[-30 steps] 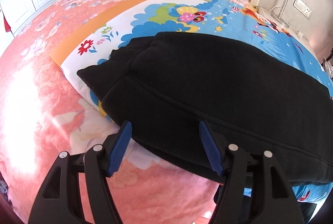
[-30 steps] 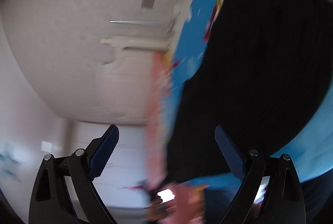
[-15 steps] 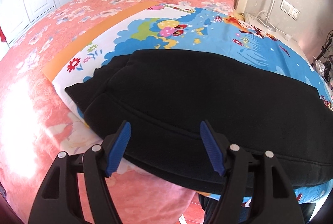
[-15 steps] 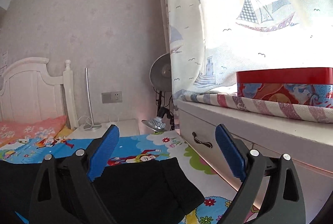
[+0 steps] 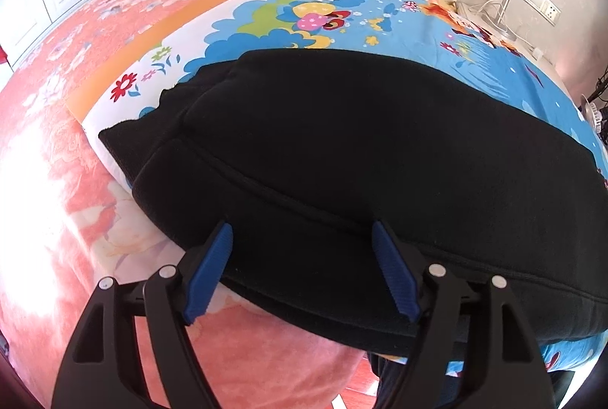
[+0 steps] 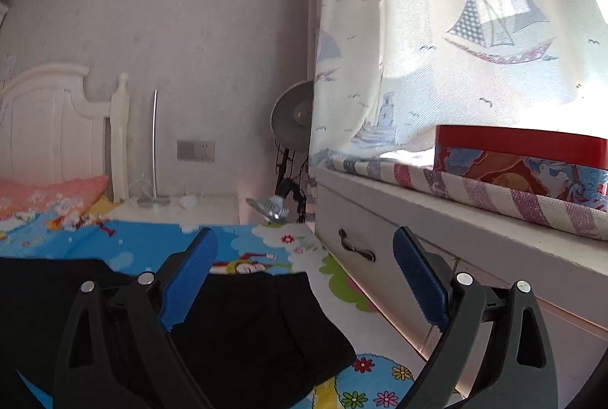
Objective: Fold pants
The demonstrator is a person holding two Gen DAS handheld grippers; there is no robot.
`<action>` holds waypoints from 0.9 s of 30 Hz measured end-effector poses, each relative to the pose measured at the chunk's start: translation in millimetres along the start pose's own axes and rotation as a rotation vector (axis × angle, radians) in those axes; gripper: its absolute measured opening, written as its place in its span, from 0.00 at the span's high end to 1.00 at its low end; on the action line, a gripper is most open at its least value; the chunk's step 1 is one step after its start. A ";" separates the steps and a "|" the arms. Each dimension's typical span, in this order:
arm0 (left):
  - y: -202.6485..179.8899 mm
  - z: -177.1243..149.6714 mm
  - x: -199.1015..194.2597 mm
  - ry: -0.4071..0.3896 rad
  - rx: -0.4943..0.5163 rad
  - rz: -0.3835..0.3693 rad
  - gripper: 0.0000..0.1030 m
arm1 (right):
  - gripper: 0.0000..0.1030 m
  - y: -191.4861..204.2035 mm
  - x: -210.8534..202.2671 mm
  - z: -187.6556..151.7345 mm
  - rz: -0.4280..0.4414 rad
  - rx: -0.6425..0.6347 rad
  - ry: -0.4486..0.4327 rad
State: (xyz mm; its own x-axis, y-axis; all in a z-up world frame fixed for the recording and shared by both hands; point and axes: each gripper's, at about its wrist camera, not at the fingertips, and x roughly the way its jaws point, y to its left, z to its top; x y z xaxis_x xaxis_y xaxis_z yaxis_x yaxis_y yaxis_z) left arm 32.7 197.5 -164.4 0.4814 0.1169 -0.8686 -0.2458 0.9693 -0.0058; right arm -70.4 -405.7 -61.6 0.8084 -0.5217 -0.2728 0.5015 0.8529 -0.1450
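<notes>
Black pants lie flat across a colourful cartoon sheet on the bed, one end at the left, the rest running right. My left gripper is open and empty, hovering over the pants' near edge, its blue fingers straddling the fabric without closing. In the right wrist view the pants' other end lies on the sheet at lower left. My right gripper is open and empty, just above and to the right of that end.
A pink floral bedspread covers the bed's left side. A white headboard, a nightstand and a fan stand by the wall. A window bench with a drawer and a red box runs close on the right.
The right gripper swung from a blurred, tilted look at the pants to a level view beside their right end. The left gripper shifted slightly over the near edge. Both stayed open.
</notes>
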 end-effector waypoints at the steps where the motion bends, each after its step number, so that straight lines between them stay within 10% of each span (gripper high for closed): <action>1: -0.8 -1.2 -0.8 0.000 0.004 0.005 0.26 | 0.11 7.6 20.0 -9.8 0.033 -0.062 0.125; 4: -4.7 -2.4 -5.2 0.014 0.018 0.027 0.27 | 0.20 8.7 59.5 -41.6 0.127 -0.083 0.382; 10: -16.9 -2.1 -26.2 -0.036 0.058 -0.052 0.50 | 0.24 -22.3 86.4 -66.6 0.173 0.012 0.544; 27: 0.1 -2.9 -20.7 -0.066 -0.066 -0.138 0.50 | 0.13 -10.3 58.0 -28.8 0.019 -0.057 0.510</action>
State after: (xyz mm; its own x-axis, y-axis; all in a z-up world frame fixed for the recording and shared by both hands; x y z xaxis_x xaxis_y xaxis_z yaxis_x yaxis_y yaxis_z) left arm 20.3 194.6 -147.9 0.5679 -0.0003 -0.8231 -0.2270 0.9612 -0.1570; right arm -37.6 -444.2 -103.3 0.5569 -0.4427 -0.7027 0.4592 0.8691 -0.1835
